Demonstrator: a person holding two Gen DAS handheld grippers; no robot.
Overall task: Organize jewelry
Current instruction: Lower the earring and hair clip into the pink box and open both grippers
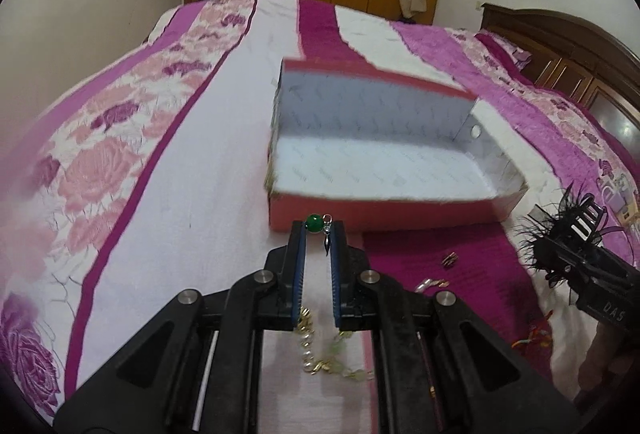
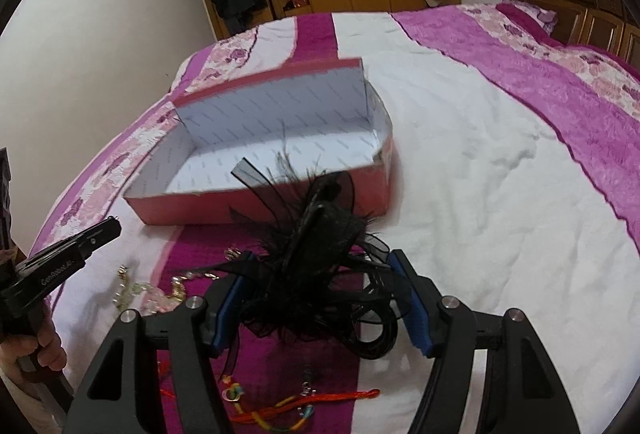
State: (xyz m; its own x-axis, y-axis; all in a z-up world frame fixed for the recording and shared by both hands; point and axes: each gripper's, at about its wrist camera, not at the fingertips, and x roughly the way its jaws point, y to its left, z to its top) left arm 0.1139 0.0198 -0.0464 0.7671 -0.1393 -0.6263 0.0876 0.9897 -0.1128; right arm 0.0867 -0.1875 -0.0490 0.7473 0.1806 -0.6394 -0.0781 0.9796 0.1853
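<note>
Both tools are black plastic. The left claw (image 1: 319, 230) has two flat fingers with blue ribbed pads (image 1: 335, 274), on linked arms with round silver pivot pins. The right claw (image 2: 318, 262) is built the same, also with blue pads (image 2: 416, 314). White letters are printed on each body.

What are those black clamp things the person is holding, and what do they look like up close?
Each is a handheld two-finger tool. The left gripper and right gripper have black plastic linkage arms with round silver pivot pins and blue ribbed pads lining the fingers. White lettering is printed on the left gripper's black body. No cables or sleeves show.
</note>
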